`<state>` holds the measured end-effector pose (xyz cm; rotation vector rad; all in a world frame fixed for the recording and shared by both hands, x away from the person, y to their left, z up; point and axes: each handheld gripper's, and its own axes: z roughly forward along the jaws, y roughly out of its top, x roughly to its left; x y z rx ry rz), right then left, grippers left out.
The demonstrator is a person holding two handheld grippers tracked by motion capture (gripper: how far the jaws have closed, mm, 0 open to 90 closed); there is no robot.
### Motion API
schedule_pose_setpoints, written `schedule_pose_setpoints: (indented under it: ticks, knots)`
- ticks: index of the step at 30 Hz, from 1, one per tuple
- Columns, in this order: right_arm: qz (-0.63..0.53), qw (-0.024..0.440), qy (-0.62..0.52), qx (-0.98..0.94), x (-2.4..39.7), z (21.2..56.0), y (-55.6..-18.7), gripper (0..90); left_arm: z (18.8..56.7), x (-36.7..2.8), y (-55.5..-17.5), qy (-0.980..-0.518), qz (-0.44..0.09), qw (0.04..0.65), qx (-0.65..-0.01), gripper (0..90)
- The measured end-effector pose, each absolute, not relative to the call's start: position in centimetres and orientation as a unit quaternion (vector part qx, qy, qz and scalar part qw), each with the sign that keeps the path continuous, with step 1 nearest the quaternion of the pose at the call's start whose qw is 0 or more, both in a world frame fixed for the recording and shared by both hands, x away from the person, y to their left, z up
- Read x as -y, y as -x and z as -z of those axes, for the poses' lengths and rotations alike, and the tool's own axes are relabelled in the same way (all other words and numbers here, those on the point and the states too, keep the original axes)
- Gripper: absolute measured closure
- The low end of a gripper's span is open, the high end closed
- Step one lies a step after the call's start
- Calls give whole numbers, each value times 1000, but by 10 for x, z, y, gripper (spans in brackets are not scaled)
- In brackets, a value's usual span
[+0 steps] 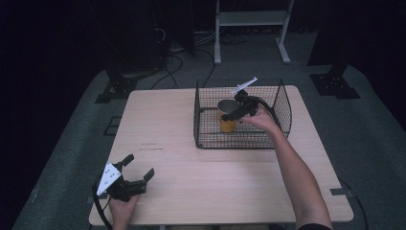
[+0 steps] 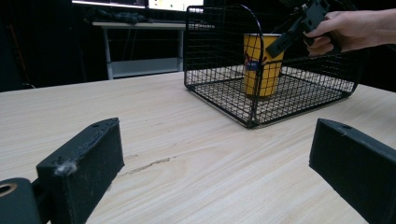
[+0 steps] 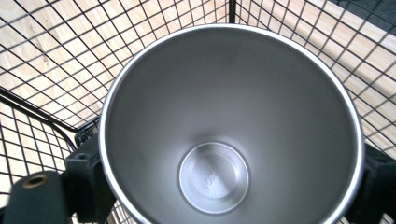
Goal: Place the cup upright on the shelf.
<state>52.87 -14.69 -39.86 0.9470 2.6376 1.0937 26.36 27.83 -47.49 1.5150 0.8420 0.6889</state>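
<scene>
Dark room, black surrounds, grey carpet floor (image 1: 72,143); white metal frame (image 1: 251,19) beyond the far edge, cables (image 1: 172,64) on the floor next to it. Bench (image 1: 167,124) is light wood-grain laminate, rectangular, with a short dark scuff toward the near-left. Black wire basket (image 1: 282,108) sits at the far-right part of the bench: open top, square mesh walls and floor, rounded corner rods. Cup (image 1: 227,117) stands upright on the basket floor, toward its left side: yellow outside with a printed graphic, tapered, brushed-steel inside with a round stamped base and a thin rolled rim. Right gripper (image 1: 238,109) reaches in over the basket's top; basket walls ring the cup on all sides, so the open top is the one open way in. In the right gripper view its black fingers (image 3: 86,179) sit either side of the cup just below the rim, left one against the wall; can't tell if they actually clamp it. Left gripper (image 1: 136,170) rests near the near-left corner of the bench, well apart from the basket, fingers (image 2: 81,163) spread wide, holding nothing, bare bench between them; matte black blocks, worn at the edges. Grey three-cornered plate (image 1: 109,177) on top of it.
</scene>
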Motion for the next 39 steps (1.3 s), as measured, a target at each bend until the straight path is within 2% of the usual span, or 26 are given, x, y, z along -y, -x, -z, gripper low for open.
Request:
schedule_pose_setpoints:
  ticks: [11, 17, 39]
  knots:
    - [-363, 76, -311, -875, 144, 397, -527, 84, 475, -278, -264, -653, -296, 596, -362, 23]
    - [-374, 86, -315, -868, 144, 392, -526, 25, 475, -278, -264, -653, -296, 595, -363, 23]
    - [-457, 97, -327, -821, 172, 355, -516, 25, 475, -277, -264, -654, -298, 592, -365, 23]
